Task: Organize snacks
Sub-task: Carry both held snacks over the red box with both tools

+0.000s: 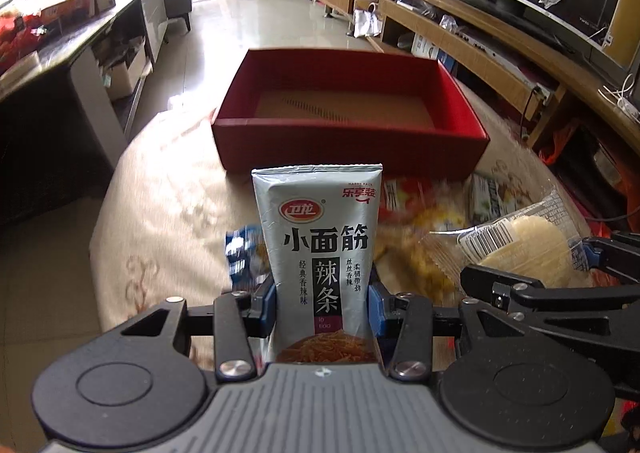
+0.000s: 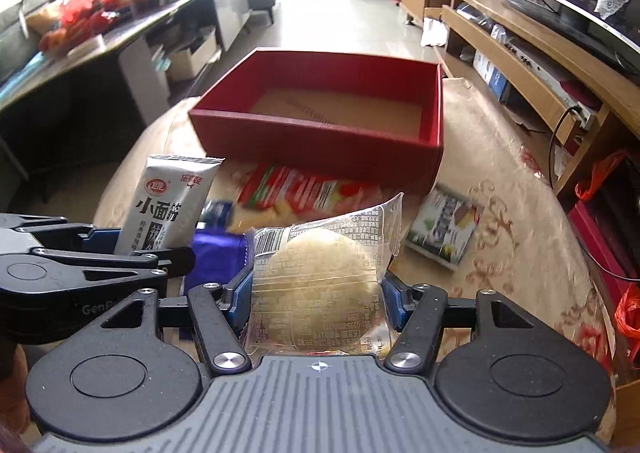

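Note:
My left gripper (image 1: 322,305) is shut on a grey spicy-strip snack pouch (image 1: 320,249) and holds it upright above the round table. The pouch also shows in the right wrist view (image 2: 168,209). My right gripper (image 2: 316,297) is shut on a clear-wrapped pale round cake (image 2: 320,277), also seen in the left wrist view (image 1: 520,241). An open red box (image 1: 348,109) with a brown floor stands ahead on the table; it also shows in the right wrist view (image 2: 320,109). Both grippers are short of its near wall.
Loose snacks lie on the table before the box: a red-and-white packet (image 2: 304,189), a green-and-white packet (image 2: 444,229), a blue packet (image 2: 218,257) and yellow snacks (image 1: 424,253). A dark side table (image 1: 60,53) is left, a wooden TV bench (image 1: 500,37) right.

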`<move>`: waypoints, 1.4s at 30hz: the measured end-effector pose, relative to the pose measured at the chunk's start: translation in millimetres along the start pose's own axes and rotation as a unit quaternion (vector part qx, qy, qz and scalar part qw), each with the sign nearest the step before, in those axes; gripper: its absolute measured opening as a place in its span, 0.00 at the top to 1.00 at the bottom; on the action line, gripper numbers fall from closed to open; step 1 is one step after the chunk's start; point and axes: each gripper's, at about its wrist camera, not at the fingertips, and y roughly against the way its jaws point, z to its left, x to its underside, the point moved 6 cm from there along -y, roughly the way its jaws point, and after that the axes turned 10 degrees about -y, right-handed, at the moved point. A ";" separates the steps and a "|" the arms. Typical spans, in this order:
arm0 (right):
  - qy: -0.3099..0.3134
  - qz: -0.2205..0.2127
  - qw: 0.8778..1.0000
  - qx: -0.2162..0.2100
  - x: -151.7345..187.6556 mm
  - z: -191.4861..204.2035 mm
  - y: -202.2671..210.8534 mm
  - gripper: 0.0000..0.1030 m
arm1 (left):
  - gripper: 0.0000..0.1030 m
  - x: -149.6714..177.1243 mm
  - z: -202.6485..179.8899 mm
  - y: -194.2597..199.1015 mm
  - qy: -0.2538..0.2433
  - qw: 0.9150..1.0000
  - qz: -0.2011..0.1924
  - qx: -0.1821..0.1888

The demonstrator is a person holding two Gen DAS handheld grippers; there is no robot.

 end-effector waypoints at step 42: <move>-0.063 -0.064 0.996 0.014 -144.4 -29.6 -95.3 0.33 | 0.65 -154.1 33.4 -110.2 0.016 0.998 -0.039 -0.054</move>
